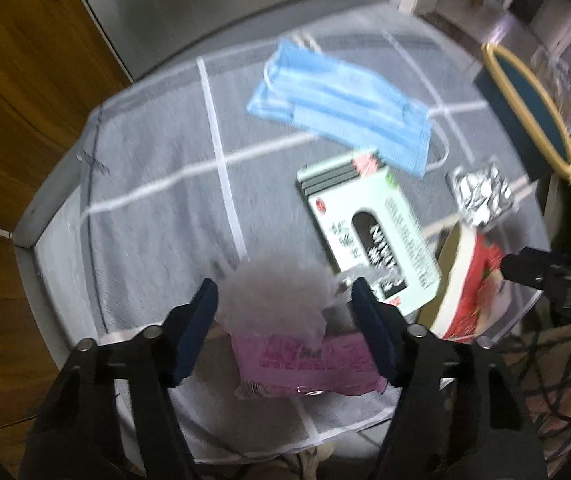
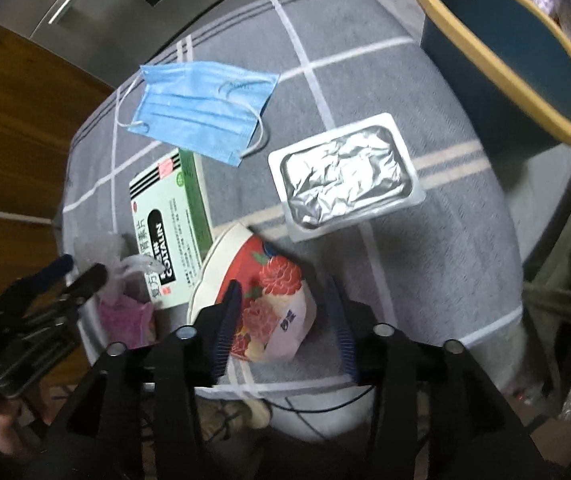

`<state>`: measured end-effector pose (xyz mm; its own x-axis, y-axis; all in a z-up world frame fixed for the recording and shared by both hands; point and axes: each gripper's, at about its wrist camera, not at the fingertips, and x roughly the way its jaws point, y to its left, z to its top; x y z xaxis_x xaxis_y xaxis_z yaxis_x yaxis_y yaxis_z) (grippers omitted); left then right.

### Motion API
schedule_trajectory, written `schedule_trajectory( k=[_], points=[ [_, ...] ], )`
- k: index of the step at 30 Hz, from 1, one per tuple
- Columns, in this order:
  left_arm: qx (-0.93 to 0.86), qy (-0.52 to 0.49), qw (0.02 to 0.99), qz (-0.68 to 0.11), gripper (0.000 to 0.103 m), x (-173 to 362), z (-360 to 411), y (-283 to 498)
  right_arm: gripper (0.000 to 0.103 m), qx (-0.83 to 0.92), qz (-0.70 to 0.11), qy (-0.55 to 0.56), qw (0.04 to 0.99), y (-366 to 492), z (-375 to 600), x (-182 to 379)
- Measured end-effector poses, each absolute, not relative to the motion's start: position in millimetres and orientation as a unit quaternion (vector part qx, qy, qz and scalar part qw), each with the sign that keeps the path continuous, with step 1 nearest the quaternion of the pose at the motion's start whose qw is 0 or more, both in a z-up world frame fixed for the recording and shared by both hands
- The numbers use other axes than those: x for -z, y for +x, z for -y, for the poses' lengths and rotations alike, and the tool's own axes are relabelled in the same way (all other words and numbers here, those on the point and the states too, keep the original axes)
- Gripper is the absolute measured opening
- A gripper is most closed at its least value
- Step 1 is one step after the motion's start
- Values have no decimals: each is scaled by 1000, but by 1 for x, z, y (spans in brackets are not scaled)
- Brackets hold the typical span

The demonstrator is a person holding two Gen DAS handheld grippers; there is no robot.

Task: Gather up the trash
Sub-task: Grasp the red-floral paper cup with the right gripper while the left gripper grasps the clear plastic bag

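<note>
Trash strewn on a grey checked cloth, both grippers poised over pieces at the near edge

The cloth (image 2: pixel 425 260) is soft woven grey crossed by white lines; on it lie a pleated blue face mask (image 2: pixel 205 120), a flat pale-green medicine box (image 2: pixel 173 220), a crinkled foil blister tray (image 2: pixel 345 176), and a blue bin with a yellow rim (image 2: pixel 525 60) at the far right. The left gripper (image 1: pixel 285 316) points down with its blue pads parted either side of a crumpled clear-and-pink plastic wrapper (image 1: pixel 285 340); whether the pads touch it is lost in blur. The right gripper (image 2: pixel 285 320) stands released, its ribbed fingers astride a red flowered paper cup (image 2: pixel 269 300) lying on its side, the left finger just by its rim, the right one apart
</note>
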<state>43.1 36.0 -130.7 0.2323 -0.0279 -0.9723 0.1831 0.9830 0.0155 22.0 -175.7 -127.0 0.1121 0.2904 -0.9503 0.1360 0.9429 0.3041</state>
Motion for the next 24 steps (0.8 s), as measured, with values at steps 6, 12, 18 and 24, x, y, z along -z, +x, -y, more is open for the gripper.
schedule_trajectory(
  k=[6,12,18,24],
  points=[
    [68,81,777,-621,31,139,-30,43,54,-55,-692,190,695,21,174,152],
    [78,87,782,-613,18,134,-24,40,24,-79,-671,207,708,24,171,141],
    [70,63,824,-559,16,99,-31,42,17,-98,-642,183,738,24,167,112],
    [86,51,864,-493,16,62,-24,42,17,-105,-601,152,777,29,174,75]
  ],
)
